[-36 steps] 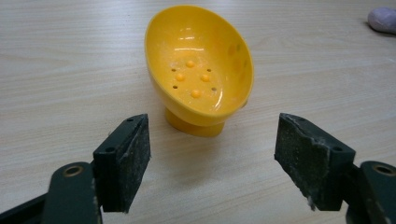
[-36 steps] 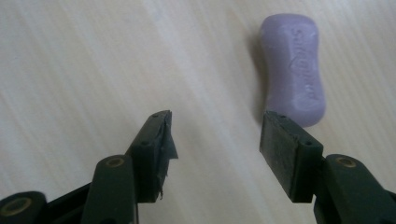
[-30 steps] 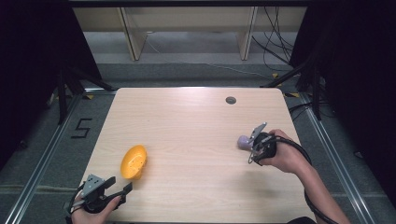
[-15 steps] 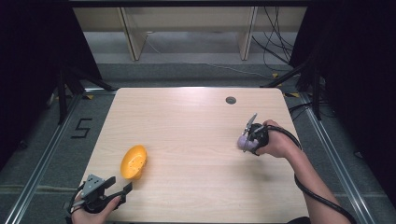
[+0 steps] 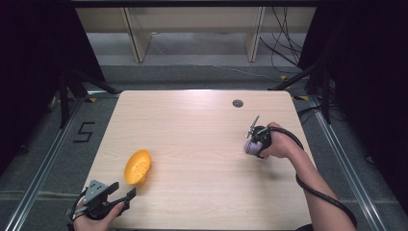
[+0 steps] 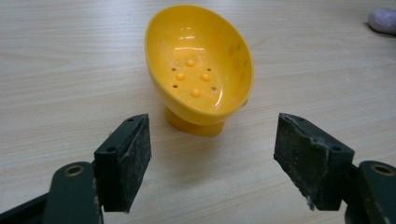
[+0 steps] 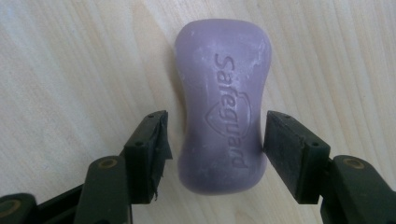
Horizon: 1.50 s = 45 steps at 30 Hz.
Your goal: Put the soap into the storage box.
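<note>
A purple soap bar (image 7: 219,107) with raised lettering lies flat on the wooden table (image 5: 192,125), at its right side. My right gripper (image 7: 215,135) points down over the purple soap bar (image 5: 249,147) and straddles its near end. Its jaws have just been opening; a gap shows at the left pad (image 7: 156,144), so it is open. A yellow soap dish (image 5: 138,166) stands tilted at the front left. My left gripper (image 5: 124,190) rests just in front of the yellow soap dish (image 6: 201,70), open, with nothing between its pads (image 6: 126,161).
A small dark round grommet (image 5: 237,103) sits in the table near the far edge. The right gripper's black cable (image 5: 327,192) trails along the forearm to the front right corner. Shelving legs and floor cables lie beyond the table.
The right hand has moved toward the soap and tipped down over it, jaws now either side of the bar. The soap, the dish and the left hand have stayed put.
</note>
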Tool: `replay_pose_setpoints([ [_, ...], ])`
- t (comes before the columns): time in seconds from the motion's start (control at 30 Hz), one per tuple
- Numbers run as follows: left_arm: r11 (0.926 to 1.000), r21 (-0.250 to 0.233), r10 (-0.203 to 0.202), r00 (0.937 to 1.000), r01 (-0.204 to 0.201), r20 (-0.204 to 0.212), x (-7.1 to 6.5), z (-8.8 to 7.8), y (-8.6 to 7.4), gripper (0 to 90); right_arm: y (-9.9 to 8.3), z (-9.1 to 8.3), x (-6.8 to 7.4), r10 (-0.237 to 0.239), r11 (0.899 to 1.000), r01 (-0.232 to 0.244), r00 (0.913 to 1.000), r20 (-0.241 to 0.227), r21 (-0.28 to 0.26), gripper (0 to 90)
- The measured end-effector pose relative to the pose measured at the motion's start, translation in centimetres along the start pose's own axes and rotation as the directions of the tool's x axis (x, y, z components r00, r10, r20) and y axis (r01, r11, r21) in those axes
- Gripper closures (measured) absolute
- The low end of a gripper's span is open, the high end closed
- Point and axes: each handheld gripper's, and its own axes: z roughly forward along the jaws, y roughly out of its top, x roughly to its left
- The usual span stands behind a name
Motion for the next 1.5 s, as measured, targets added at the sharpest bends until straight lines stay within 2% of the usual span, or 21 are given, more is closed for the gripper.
replay_pose_setpoints([
  [0.1,1.0,-0.002,-0.002,1.0,0.002,0.002,0.0,0.0,0.0,26.6,0.1,0.2,-0.1,0.011,1.0,-0.011,0.9999,-0.002,0.007,40.8],
  [0.17,1.0,0.001,0.002,1.0,-0.002,0.0,0.0,0.0,0.0,26.6,0.3,0.5,-0.3,-0.01,1.0,0.01,0.9999,0.003,0.012,40.8],
  [0.4,1.0,-0.005,0.001,1.0,-0.001,0.008,0.0,0.1,0.0,26.6,0.6,1.2,-0.8,0.016,1.0,-0.015,0.9995,-0.029,0.024,41.9],
  [0.43,1.0,0.003,0.001,1.0,-0.001,0.001,0.0,0.0,0.0,26.6,0.6,1.2,-1.0,0.003,1.0,-0.002,0.9995,-0.031,0.026,42.2],
  [0.47,1.0,0.002,0.002,1.0,-0.002,0.001,0.0,0.0,0.0,26.6,0.6,1.4,-1.0,0.021,0.999,-0.02,0.9992,-0.034,0.03,42.6],
  [0.53,1.0,0.003,0.001,1.0,-0.001,0.003,0.0,0.1,0.0,26.6,0.7,1.5,-1.1,0.011,0.999,-0.01,0.9992,-0.039,0.032,43.2],
  [0.57,1.0,0.003,0.002,1.0,-0.002,0.003,0.0,0.1,0.0,26.6,0.7,1.5,-1.0,0.03,0.999,-0.028,0.9991,-0.029,0.037,43.6],
  [0.6,1.0,0.003,0.002,1.0,-0.002,0.002,0.0,0.0,0.0,26.6,0.7,1.6,-1.2,0.013,0.999,-0.011,0.9991,-0.042,0.031,44.2],
  [0.8,1.0,0.003,0.002,1.0,-0.002,0.004,0.0,0.1,0.0,26.7,0.9,1.9,-1.1,0.031,0.999,-0.028,0.9979,-0.057,0.042,47.9],
  [0.87,1.0,0.002,0.002,1.0,-0.002,0.004,0.0,0.1,0.0,26.8,0.9,2.0,-1.4,0.005,0.999,-0.002,0.9981,-0.062,0.037,48.4],
  [0.9,1.0,-0.003,0.004,0.9999,-0.004,0.01,0.1,0.1,0.0,26.8,0.9,2.0,-1.4,0.008,0.999,-0.006,0.9981,-0.061,0.037,48.7],
  [1.0,1.0,-0.004,0.002,0.9999,-0.002,0.011,0.1,0.1,0.0,26.8,1.0,1.9,-1.1,0.015,0.999,-0.013,0.9984,-0.054,0.034,49.7],
  [1.07,1.0,-0.004,0.002,0.9999,-0.002,0.011,0.1,0.1,0.0,26.9,1.0,2.0,-1.1,-0.014,1.0,0.016,0.9989,-0.044,0.027,50.0],
  [1.13,1.0,-0.003,0.001,1.0,-0.001,0.007,0.0,0.1,0.0,26.9,1.0,1.8,-0.6,0.025,0.999,-0.024,0.9994,-0.025,0.029,50.2],
  [1.17,1.0,0.003,0.002,1.0,-0.002,0.002,0.0,0.0,0.0,26.9,0.9,1.9,-0.8,-0.012,1.0,0.013,0.9997,-0.021,0.021,50.3],
  [1.2,1.0,0.002,0.002,1.0,-0.002,0.002,0.0,0.0,0.0,26.9,0.9,1.7,-0.4,0.0,1.0,0.0,1.0,-0.002,0.025,50.4],
  [1.23,1.0,0.003,0.003,1.0,-0.003,0.002,0.0,0.0,0.0,27.0,0.8,1.8,-0.5,-0.021,1.0,0.021,0.9998,-0.008,0.002,50.4],
  [1.27,1.0,0.003,0.002,1.0,-0.002,0.002,0.0,0.0,0.0,27.0,0.8,1.8,-0.4,-0.025,1.0,0.025,0.9996,0.016,-0.004,50.5],
  [1.37,1.0,0.003,0.003,1.0,-0.003,0.002,0.0,0.0,0.0,27.0,0.6,1.8,-0.1,-0.043,0.999,0.044,0.9984,0.037,-0.026,50.5],
  [1.43,1.0,0.003,0.003,1.0,-0.003,0.001,0.0,0.0,0.0,27.0,0.6,1.7,0.1,-0.042,0.999,0.042,0.9982,0.043,-0.019,50.5],
  [1.5,1.0,0.002,0.002,1.0,-0.002,0.001,0.0,0.0,0.0,27.0,0.6,1.7,0.5,-0.051,0.998,0.053,0.9961,0.072,-0.027,50.6],
])
